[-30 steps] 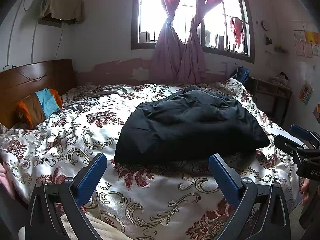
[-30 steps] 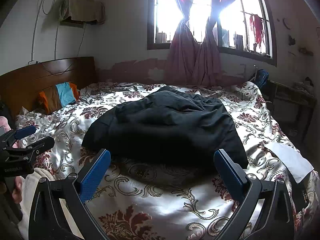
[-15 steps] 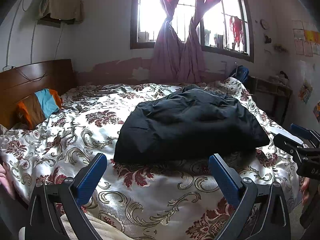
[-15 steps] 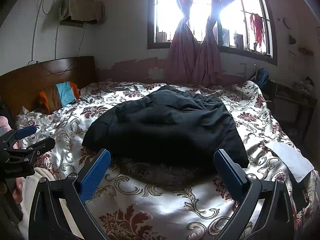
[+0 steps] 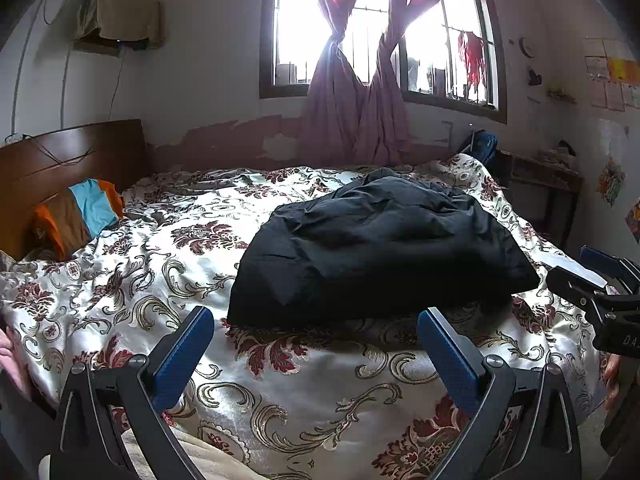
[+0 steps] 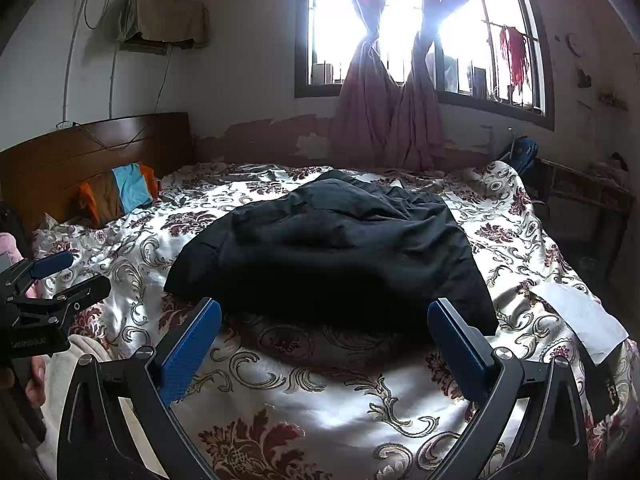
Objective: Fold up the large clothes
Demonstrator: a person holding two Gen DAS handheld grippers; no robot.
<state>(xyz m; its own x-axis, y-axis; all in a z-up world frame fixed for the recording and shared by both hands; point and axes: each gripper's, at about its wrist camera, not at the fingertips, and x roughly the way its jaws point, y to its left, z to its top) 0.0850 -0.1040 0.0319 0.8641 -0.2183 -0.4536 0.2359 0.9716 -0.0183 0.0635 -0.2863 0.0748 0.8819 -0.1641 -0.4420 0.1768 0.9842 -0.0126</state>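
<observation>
A bulky black padded garment (image 5: 380,252) lay in a rumpled mound mid-way across the floral satin bedspread (image 5: 320,380), while the left gripper (image 5: 316,344) and right gripper (image 6: 324,340), fingers apart and empty, hovered short of its near edge, seemingly positioned to reach it.

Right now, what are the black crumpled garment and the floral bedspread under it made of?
Black crumpled garment: looks like thin matte woven fabric, maybe nylon; sharp creases, little shine. Floral cream-and-maroon bedspread: likely satin or a similar glossy synthetic; bright window highlights along its folds.
</observation>
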